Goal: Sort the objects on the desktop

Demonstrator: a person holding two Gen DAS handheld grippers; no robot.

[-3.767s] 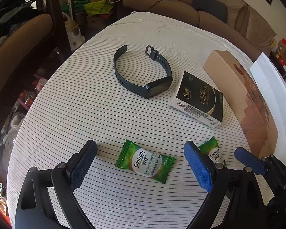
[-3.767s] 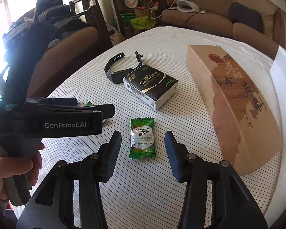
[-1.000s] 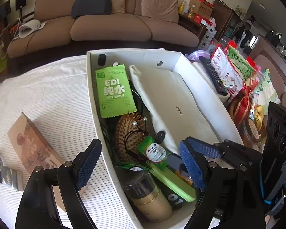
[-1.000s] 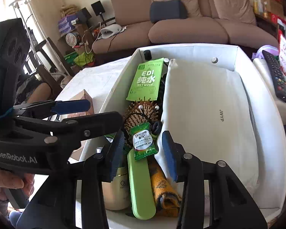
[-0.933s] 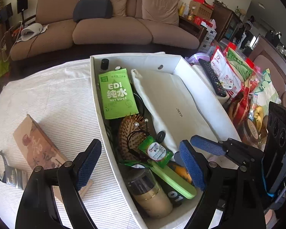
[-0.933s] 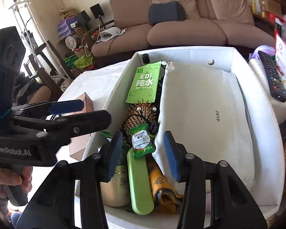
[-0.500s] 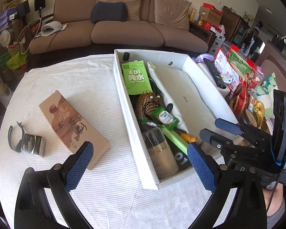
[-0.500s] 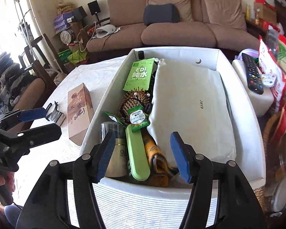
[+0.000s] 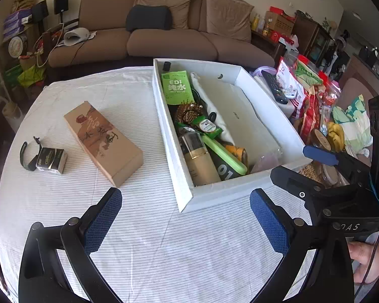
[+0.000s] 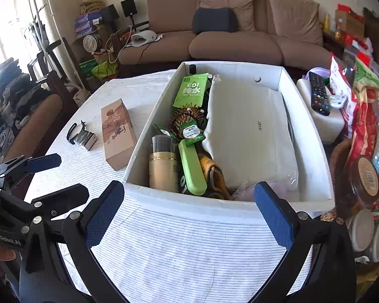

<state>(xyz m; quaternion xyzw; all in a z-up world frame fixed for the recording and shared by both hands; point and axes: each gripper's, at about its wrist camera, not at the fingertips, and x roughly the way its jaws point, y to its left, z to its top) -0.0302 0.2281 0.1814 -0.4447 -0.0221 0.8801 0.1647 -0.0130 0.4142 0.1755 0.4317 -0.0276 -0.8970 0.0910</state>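
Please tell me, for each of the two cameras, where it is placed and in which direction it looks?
Left wrist: on the left gripper, looking down over striped table toward white box; own jaws wide, nothing between; right gripper and a hand at right edge.
Right wrist: on the right gripper, facing the box's near wall; jaws opening, nothing between; left gripper at left edge.
Shared: box, brown carton, sofa.
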